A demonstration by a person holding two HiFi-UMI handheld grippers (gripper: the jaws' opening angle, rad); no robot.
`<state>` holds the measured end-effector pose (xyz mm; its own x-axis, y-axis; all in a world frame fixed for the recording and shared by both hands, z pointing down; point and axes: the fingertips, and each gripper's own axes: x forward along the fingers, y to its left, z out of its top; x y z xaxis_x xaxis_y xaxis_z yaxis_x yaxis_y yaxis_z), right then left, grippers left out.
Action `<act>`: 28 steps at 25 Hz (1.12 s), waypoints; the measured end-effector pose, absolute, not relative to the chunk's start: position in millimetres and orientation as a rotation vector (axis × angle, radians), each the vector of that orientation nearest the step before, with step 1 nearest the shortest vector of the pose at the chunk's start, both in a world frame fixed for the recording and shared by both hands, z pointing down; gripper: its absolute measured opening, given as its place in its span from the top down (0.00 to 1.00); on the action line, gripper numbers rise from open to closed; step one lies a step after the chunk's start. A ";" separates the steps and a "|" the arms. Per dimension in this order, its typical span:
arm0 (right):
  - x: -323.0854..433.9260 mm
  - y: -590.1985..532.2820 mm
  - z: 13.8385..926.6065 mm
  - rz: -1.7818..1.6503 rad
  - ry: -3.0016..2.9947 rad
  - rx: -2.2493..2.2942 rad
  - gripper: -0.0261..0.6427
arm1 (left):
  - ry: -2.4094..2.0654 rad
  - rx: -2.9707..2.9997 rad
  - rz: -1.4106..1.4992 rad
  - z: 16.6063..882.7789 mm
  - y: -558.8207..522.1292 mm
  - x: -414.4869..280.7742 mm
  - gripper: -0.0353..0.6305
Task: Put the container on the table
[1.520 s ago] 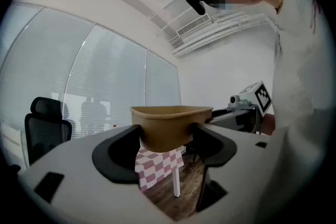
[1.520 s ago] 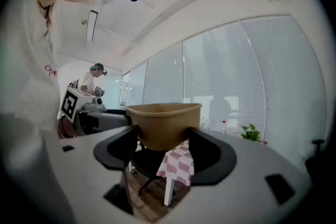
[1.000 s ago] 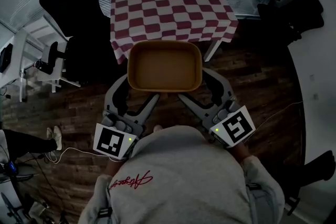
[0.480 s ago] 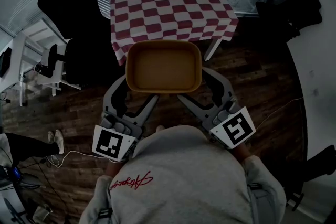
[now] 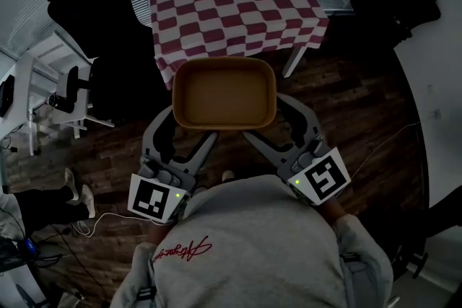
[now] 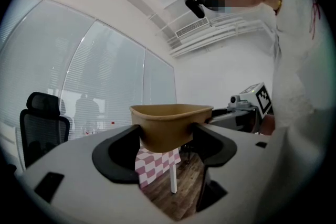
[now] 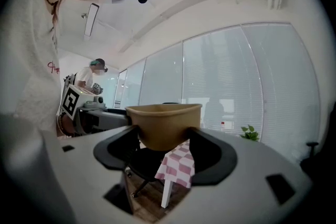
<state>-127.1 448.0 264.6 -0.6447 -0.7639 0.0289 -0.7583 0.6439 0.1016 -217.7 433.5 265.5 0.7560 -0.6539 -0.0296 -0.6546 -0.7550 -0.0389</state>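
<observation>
- The right tongs (image 7: 165, 138) hold a brown container (image 7: 164, 119), with one jaw on each side of it.
- The container is upright, with its open side up.
- Below it is a counter (image 7: 178, 164) with a red and white checked cloth and a white leg.
- A small green plant (image 7: 249, 134) shows at the right, in front of big windows (image 7: 247, 76).
- At the left is the left tongs' cube (image 7: 70, 102) with a black square marker.

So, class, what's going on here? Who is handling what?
A person holds a tan container between two handheld grippers. The left gripper is clamped on its near left corner and the right gripper on its near right corner. The container is empty and in the air above the wooden floor, short of the checkered table, not yet set down.
</observation>
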 end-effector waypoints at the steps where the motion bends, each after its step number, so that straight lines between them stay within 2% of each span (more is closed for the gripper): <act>1: -127.5 448.7 265.2 -0.116 -2.781 1.301 0.50 | 1.070 -2.906 0.021 266.0 433.6 -218.0 0.47; 15: -110.3 441.5 271.5 -0.094 -2.728 1.402 0.50 | 0.959 -2.958 0.034 272.4 419.4 -199.6 0.47; 28: -92.0 364.8 264.1 -0.128 -2.769 1.337 0.50 | 1.022 -2.918 0.042 265.3 347.1 -181.9 0.47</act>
